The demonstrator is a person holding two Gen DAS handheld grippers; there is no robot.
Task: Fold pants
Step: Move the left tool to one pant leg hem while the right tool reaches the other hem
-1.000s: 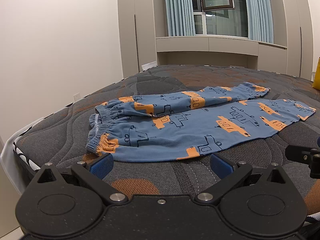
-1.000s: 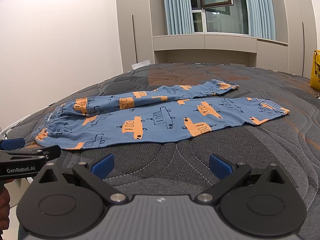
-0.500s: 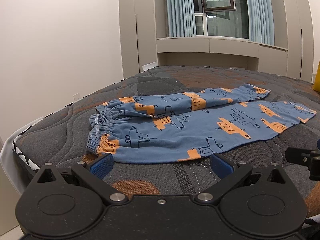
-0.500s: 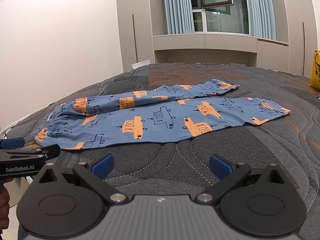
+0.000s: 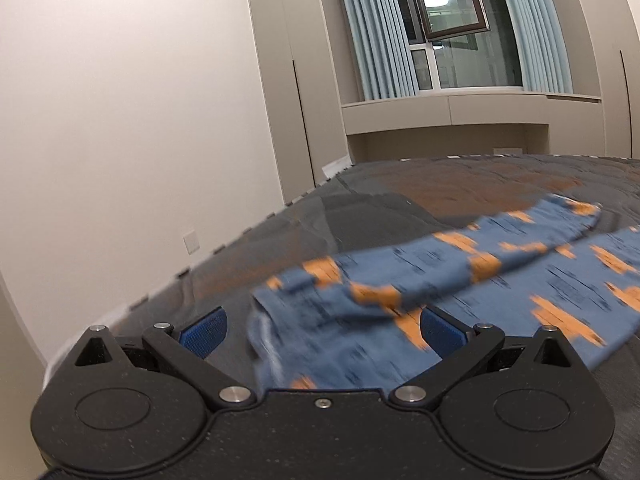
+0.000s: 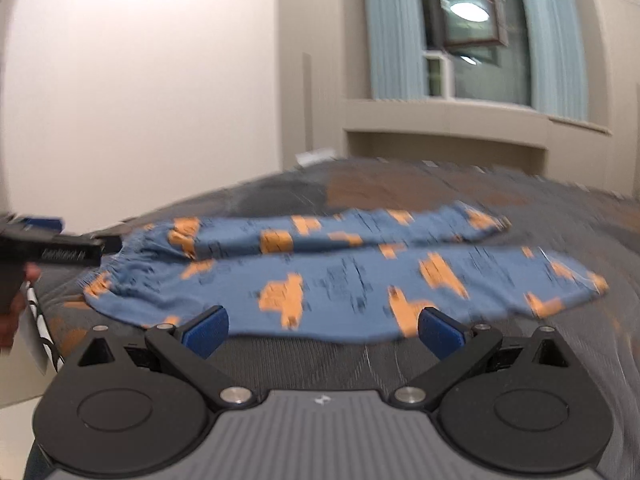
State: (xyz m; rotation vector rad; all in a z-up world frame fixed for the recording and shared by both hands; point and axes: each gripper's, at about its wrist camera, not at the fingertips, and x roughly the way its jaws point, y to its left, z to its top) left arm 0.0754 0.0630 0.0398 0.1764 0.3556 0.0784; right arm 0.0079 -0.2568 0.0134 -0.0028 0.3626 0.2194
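Pants [image 6: 340, 276], blue with orange prints, were spread flat on the mattress [image 6: 580, 344], waistband leftward, legs extending rightward. Both left gripper [image 5: 322, 330] and right gripper [image 6: 322, 326] were held agape.

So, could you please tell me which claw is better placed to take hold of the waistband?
Left, probably: the left claw is open with the pants waistband between its fingers; the right claw faces a leg.
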